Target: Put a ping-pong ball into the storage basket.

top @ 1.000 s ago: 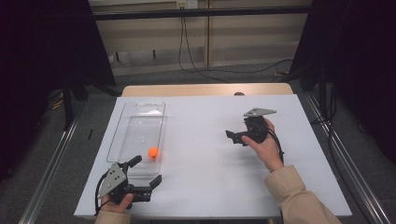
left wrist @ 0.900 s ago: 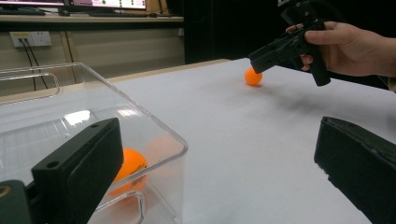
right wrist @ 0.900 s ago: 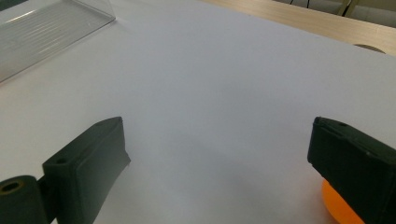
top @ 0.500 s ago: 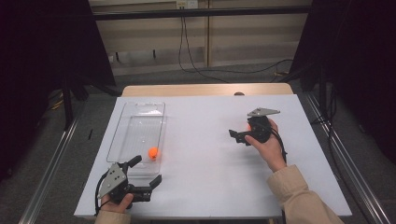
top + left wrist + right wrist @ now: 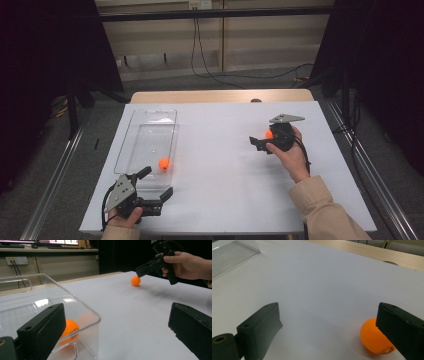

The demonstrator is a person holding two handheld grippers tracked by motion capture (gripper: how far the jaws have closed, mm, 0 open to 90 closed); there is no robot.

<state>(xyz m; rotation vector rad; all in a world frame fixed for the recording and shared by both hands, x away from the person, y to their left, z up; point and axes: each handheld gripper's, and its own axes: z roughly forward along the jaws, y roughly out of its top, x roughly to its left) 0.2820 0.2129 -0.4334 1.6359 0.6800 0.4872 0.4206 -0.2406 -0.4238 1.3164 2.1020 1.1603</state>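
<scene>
Orange ball newly exposed beside right tool, left tool unmoved

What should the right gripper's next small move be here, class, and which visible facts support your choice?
Probably shift the right gripper sideways to centre the loose orange ball between its jaws before closing. In the right gripper view the jaws stand wide open, yet the ball sits on the white table against one jaw, not midway. Another orange ball already lies in the clear container.

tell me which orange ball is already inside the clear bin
The orange ball by the left gripper; it sits inside the clear bin. The other ball lies on the table.
</scene>
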